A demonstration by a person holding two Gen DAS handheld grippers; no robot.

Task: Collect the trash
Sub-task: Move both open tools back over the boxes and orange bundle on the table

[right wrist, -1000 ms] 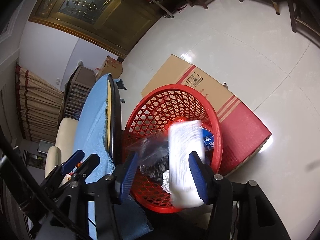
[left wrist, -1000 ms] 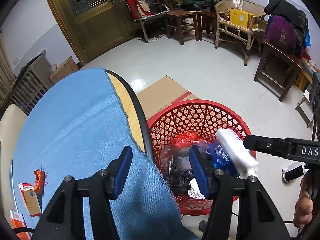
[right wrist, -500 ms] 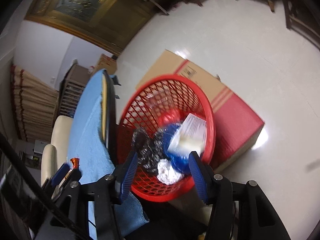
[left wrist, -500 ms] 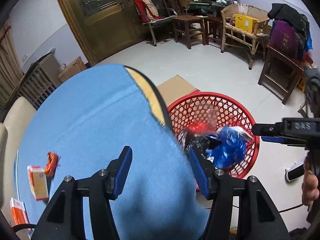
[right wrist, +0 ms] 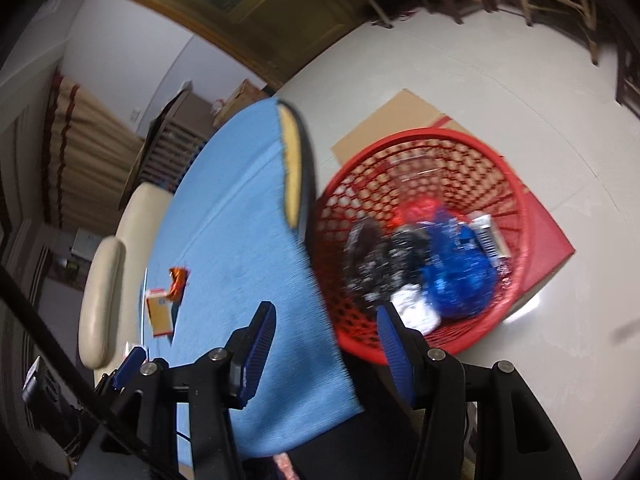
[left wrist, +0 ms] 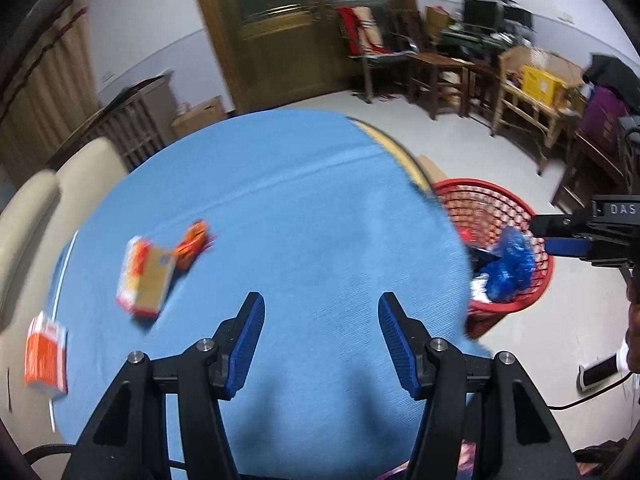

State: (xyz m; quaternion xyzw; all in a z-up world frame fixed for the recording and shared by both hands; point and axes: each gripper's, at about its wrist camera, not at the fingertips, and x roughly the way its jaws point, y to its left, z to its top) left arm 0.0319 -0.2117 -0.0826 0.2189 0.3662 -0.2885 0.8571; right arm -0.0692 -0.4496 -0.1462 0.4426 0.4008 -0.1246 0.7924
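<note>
Trash on the blue cloth (left wrist: 312, 208) — brown-and-orange carton (left wrist: 146, 280), crumpled orange wrapper (left wrist: 194, 240) touching it, orange-white pack (left wrist: 46, 356) near the edge. Left gripper (left wrist: 320, 340) above the cloth, jaws apart, empty. Right gripper (right wrist: 326, 344) likewise parted and empty, over the table edge beside the red basket (right wrist: 516, 208) — blue bag (right wrist: 456, 276) inside.

Dim, seemingly motion-blurred fisheye views

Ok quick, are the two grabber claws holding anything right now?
Left gripper: open, holding nothing, over the blue cloth.
Right gripper: open, holding nothing, near the red basket.
</note>
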